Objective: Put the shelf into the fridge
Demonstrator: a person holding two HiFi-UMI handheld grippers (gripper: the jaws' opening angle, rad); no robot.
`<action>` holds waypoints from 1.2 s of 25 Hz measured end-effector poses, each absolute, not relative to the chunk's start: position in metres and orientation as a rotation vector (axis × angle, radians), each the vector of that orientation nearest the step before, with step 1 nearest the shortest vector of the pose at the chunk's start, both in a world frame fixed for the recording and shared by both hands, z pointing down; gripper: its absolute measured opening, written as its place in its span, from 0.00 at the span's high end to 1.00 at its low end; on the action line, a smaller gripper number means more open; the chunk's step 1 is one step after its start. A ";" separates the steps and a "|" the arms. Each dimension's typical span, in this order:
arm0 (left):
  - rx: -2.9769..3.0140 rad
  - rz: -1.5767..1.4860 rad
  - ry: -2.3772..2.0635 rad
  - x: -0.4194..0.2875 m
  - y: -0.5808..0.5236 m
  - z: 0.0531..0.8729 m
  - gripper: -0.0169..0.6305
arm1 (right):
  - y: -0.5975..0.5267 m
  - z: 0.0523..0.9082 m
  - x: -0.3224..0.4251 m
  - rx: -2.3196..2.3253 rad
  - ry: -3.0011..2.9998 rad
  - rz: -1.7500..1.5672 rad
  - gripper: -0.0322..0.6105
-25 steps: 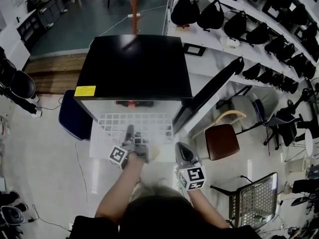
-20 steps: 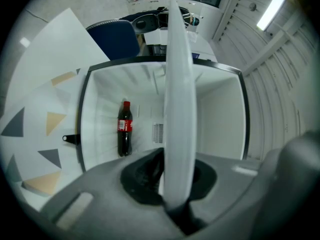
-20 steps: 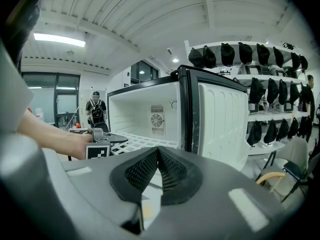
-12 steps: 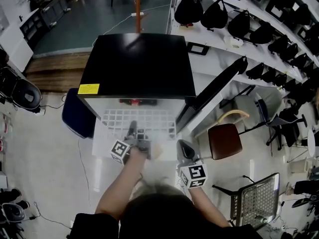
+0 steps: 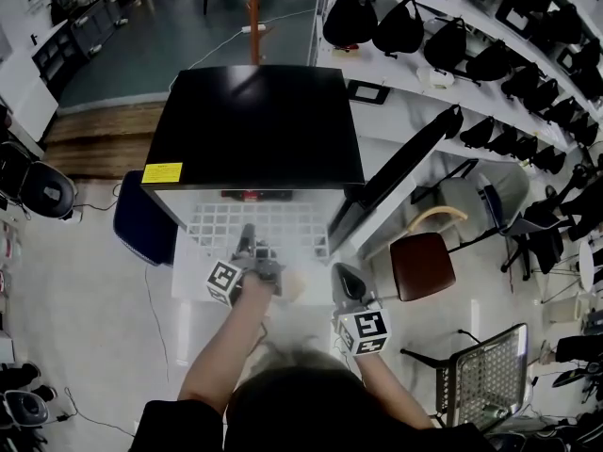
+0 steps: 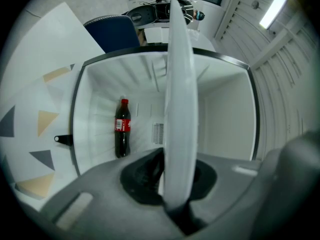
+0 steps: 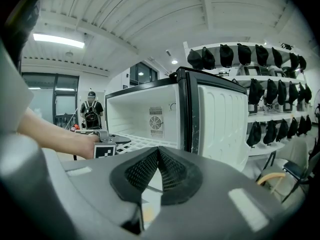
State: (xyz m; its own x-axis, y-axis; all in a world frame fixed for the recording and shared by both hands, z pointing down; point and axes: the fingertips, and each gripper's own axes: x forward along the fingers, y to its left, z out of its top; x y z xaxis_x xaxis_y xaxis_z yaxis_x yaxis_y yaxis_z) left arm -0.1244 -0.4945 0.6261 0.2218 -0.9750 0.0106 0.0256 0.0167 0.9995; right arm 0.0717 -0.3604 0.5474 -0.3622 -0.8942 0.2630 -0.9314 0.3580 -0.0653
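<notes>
White wire shelf (image 5: 273, 226) jutted level from the open fridge (image 5: 254, 121), its front edge pinched in the narrowly parted jaws of the left gripper (image 5: 247, 240), forearm outstretched. The right gripper (image 5: 341, 281) hovered to the shelf's right, tipped slightly down, jaws together and empty.

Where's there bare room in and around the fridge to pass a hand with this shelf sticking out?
Inside the fridge, the gap between the shelf and the wall away from the bottle looks bare. Outside, the white floor left of the fridge is open. The right is crowded: the open door, then a brown chair.
</notes>
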 end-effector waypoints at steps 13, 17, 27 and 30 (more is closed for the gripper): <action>1.291 -1.051 -1.029 -0.123 -0.511 0.627 0.92 | -0.368 0.546 0.064 1.652 -2.442 0.298 0.95; 1.290 -1.052 -1.029 -0.122 -0.521 0.628 0.92 | -0.369 0.549 0.064 1.651 -2.437 0.306 0.95; 1.306 -1.055 -1.028 -0.120 -0.550 0.629 0.92 | -0.376 0.552 0.069 1.677 -2.414 0.321 0.95; 1.308 -1.055 -1.030 -0.120 -0.558 0.630 0.92 | -0.379 0.552 0.069 1.677 -2.409 0.324 0.95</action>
State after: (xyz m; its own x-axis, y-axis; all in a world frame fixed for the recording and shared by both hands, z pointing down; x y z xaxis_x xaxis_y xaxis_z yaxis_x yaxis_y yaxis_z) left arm -0.1196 -0.5584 0.6300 0.2224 -0.9749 -0.0121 0.0105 -0.0100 0.9999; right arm 0.0692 -0.3794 0.5516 -0.3432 -0.8976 0.2765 -0.9388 0.3370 -0.0712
